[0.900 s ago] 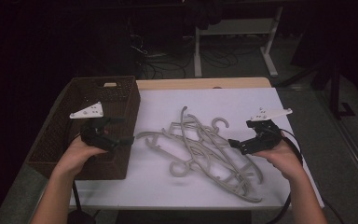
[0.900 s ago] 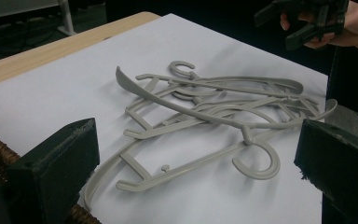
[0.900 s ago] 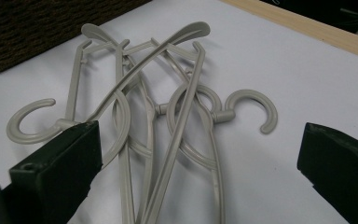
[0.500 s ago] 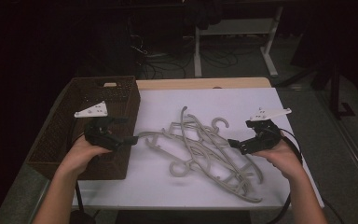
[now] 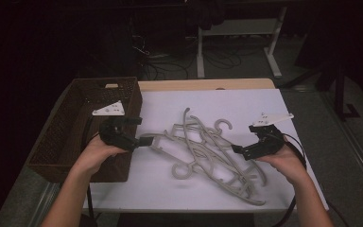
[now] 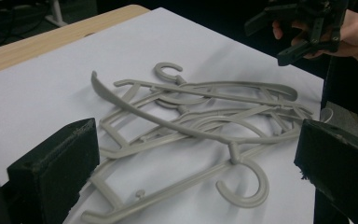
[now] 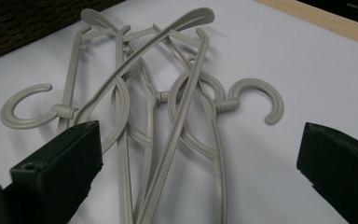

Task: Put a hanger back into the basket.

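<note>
A tangled pile of grey hangers (image 5: 208, 151) lies mid-surface (image 5: 246, 104). The left gripper (image 5: 139, 131) at nine o'clock and right gripper (image 5: 236, 150) at three o'clock are held apart, empty. One outer hanger arm should be pinched, not several.

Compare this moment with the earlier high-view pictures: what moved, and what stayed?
The left gripper has moved rightward off the basket edge toward the near end of the tangled hangers, jaws open, gripping nothing. The right gripper has stayed by the pile's right side, open. Hangers and basket have not shifted.
</note>
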A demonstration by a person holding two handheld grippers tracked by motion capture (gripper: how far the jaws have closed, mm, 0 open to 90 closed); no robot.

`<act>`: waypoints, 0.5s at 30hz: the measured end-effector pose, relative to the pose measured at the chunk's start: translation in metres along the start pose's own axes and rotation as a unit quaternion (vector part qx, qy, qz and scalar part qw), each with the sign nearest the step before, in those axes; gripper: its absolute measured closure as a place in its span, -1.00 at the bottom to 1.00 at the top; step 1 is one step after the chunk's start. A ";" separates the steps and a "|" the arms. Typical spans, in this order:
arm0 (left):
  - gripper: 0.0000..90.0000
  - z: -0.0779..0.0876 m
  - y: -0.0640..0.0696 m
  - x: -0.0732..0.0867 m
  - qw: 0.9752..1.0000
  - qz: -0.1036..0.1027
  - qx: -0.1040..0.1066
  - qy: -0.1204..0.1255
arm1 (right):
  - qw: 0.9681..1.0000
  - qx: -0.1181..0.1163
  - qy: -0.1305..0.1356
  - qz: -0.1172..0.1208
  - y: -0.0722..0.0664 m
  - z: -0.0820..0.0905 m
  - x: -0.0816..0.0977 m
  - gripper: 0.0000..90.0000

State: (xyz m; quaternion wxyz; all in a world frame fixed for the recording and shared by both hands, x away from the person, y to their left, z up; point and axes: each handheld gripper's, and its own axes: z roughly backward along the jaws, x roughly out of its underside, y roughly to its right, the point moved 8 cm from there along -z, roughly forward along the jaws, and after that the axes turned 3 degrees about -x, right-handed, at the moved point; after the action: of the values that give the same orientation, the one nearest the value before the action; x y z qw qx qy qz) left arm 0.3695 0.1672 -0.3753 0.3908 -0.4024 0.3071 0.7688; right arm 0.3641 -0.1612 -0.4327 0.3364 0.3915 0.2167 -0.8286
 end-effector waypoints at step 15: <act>-1.00 -0.037 0.018 -0.024 1.000 -0.004 -0.005 -0.001 | 1.000 0.002 0.004 -0.006 0.003 0.003 -0.001 -1.00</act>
State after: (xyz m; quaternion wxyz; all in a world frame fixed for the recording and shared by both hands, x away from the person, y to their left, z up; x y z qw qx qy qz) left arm 0.3775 0.1204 -0.3706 0.3922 -0.4044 0.3014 0.7693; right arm 0.3653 -0.1650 -0.4308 0.3294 0.3944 0.2187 -0.8296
